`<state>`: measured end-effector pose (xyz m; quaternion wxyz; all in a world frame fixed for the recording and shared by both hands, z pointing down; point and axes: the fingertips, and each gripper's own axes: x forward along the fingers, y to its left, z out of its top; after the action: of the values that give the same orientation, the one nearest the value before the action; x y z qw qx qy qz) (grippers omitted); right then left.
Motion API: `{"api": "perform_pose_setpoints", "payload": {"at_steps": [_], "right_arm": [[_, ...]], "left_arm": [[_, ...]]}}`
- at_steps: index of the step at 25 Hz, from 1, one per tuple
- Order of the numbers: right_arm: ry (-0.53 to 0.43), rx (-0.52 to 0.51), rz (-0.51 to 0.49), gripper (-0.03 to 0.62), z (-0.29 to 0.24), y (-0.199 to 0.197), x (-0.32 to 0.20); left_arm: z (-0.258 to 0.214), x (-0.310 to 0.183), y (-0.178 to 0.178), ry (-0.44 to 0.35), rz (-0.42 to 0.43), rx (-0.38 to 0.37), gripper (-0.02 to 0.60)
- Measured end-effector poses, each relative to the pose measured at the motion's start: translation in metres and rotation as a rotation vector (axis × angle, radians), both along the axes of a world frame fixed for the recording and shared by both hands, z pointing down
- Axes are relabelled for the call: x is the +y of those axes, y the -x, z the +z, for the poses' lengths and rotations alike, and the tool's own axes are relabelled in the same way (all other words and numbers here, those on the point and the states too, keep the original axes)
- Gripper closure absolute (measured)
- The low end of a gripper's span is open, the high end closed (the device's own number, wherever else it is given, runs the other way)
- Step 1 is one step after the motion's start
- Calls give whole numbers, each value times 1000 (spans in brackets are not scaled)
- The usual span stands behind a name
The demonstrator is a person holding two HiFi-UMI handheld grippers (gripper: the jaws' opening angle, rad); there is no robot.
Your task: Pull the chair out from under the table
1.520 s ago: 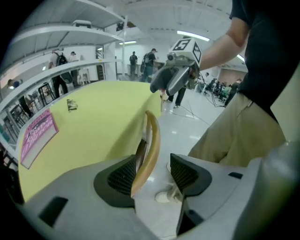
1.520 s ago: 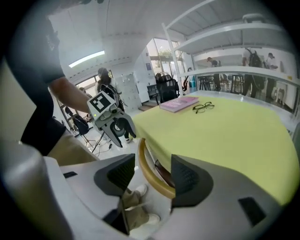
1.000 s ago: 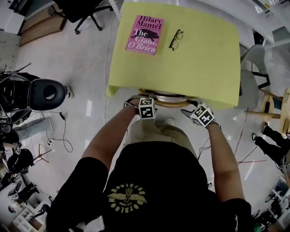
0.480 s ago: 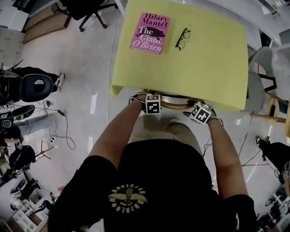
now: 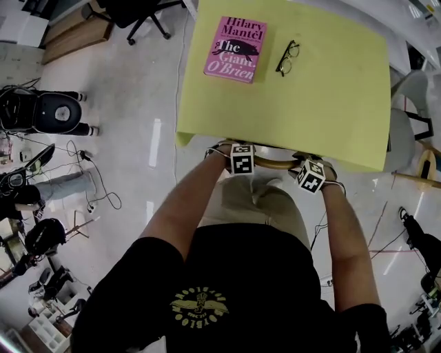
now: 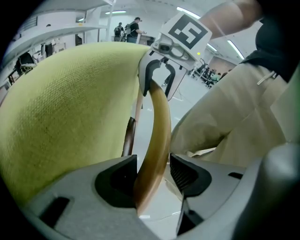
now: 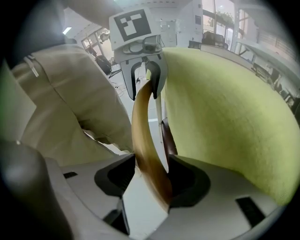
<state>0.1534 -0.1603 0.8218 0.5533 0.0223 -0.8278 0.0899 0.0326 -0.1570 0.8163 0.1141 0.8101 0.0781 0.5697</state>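
The chair (image 5: 273,164) is found at the near edge of the desk (image 5: 324,103), and only its curved wooden back rail (image 6: 158,117) and one dark upright (image 7: 168,138) below the rail are exposed. The seat is hidden beneath the yellow-green cloth (image 6: 61,108) that covers the desk and hangs over its edge. The left gripper (image 6: 153,171) is set on the left part of the rail. In the left gripper view its fingers (image 6: 117,180) are seen pinching the rail, which passes between them and is touched by the pads on both sides. The right gripper (image 7: 147,176) is set on the right part of the same rail. Its fingers (image 7: 187,180) are likewise closed on the wood, with the rail pressed against the desk-side pad and met by the tip of the other. In the head view the two grippers are seen well apart along the rail, their marker cubes just clear of the cloth's edge, and each is held at the end of an outstretched bare forearm. The person's beige trousers (image 5: 255,203) are seen just behind the rail. On the far part of the desk a pink book (image 5: 236,49) is laid flat, with a pair of glasses (image 5: 287,58) just beside it to the right and not touching it. A black office chair (image 5: 131,14) is noted on the grey floor (image 5: 138,103), beyond the desk's left corner.
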Motion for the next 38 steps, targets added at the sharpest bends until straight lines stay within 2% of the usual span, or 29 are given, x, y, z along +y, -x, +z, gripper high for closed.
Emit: {"api": "perform_pose_setpoints", "payload": {"at_steps": [4,9,12,18,25,29,34,38], "right_arm": [[-13,15,-5,373,1,1,-5],[-13,46,10,372,4,0,-5],[-8,52,2,372,5,-1,-7],[36,52,-32,382,3,-1,5],[44,33,-39,393,3,-3,40],[57,53,-81,396,6,-6,58],[75,79,-115,398,9,-7,87],[71,87,-85,396,2,-2,97]], "left_arm": [[3,-5,3,-25,53,-11,388],[16,-1,8,-46,144,-116,387],[20,-2,9,-59,173,-144,388],[21,12,8,-11,176,-179,399],[23,41,9,-82,164,-196,400],[26,64,5,-96,130,-205,400],[27,97,5,-99,102,-199,401],[26,113,6,-67,109,-173,405]]}}
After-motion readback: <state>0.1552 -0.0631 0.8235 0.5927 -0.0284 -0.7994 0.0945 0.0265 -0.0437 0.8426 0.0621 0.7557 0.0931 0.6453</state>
